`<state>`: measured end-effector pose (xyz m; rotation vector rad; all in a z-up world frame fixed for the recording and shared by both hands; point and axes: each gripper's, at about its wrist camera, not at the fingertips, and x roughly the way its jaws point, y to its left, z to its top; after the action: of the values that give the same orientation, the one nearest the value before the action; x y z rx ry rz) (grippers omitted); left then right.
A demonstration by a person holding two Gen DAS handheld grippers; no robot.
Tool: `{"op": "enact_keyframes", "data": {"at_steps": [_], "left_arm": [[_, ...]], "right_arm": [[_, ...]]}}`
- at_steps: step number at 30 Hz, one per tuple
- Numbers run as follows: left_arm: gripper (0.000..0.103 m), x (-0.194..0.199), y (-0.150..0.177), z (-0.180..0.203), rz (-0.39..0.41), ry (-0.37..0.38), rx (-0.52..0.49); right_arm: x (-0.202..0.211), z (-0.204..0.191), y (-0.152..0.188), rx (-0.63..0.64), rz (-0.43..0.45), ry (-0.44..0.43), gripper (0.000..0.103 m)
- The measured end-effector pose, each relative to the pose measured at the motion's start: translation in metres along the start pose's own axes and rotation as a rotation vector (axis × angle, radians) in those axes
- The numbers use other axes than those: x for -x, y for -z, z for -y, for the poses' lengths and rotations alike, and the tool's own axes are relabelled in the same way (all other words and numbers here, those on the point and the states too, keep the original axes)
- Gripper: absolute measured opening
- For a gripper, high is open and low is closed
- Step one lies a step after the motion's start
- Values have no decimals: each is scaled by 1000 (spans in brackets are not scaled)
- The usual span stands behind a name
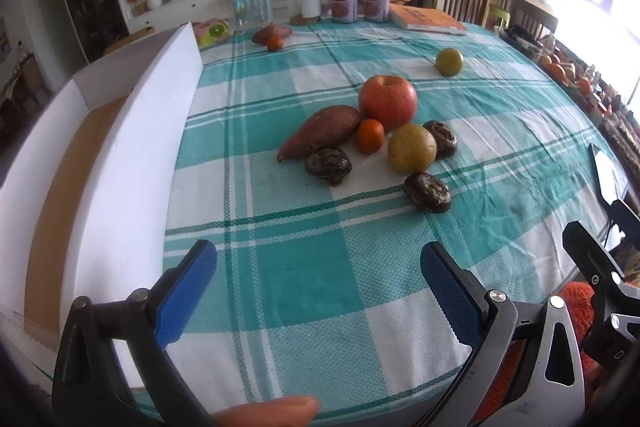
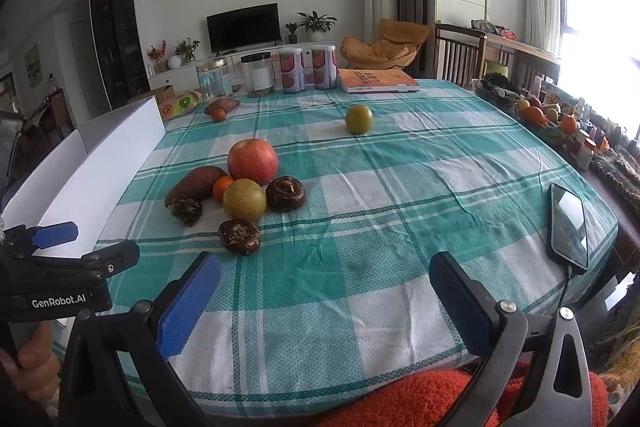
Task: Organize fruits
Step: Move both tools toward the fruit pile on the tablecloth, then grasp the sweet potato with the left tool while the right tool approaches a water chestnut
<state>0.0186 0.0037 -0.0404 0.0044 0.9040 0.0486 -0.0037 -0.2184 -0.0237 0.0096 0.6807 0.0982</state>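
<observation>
A cluster lies mid-table: a red apple (image 1: 387, 107) (image 2: 253, 161), a sweet potato (image 1: 320, 133) (image 2: 196, 183), a small orange (image 1: 370, 135) (image 2: 221, 188), a yellow pear (image 1: 411, 148) (image 2: 244, 199) and three dark water chestnuts (image 1: 427, 192) (image 2: 239, 236). A green-yellow fruit (image 1: 449, 61) (image 2: 359, 119) sits alone farther back. Another sweet potato with a small orange (image 1: 272, 35) (image 2: 221, 107) lies at the far edge. My left gripper (image 1: 318, 267) is open and empty near the front edge. My right gripper (image 2: 325, 281) is open and empty, to the right of the left one.
A white open box (image 1: 160, 115) (image 2: 100, 179) with a cardboard floor stands along the table's left side. Jars, cans (image 1: 343, 4) and an orange book (image 2: 376, 80) line the far edge. A phone (image 2: 568, 231) lies at the right edge. A fruit basket (image 2: 540, 117) stands far right.
</observation>
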Motion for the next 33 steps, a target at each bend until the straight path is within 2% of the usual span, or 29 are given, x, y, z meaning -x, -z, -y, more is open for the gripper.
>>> {"op": "enact_keyframes", "data": {"at_steps": [14,16,23,25,33], "left_arm": [[102,-11,3,-1,-10,-28,-11],[102,-19,6,-2,-32,-23,-7],[102,-68,31,-11,-182,-7,-5],[103,-69,33,-16,-167,19,25],[103,-68,36,-18,-140,19,17]], "right_arm": [[-8,5,6,-19,-18,3,103],[-9,6,6,-22,-15,4,103],[-8,5,8,-26,-15,2,103],[-8,5,7,-24,-17,0,103],[-8,4,8,-27,-15,-9,103]]}}
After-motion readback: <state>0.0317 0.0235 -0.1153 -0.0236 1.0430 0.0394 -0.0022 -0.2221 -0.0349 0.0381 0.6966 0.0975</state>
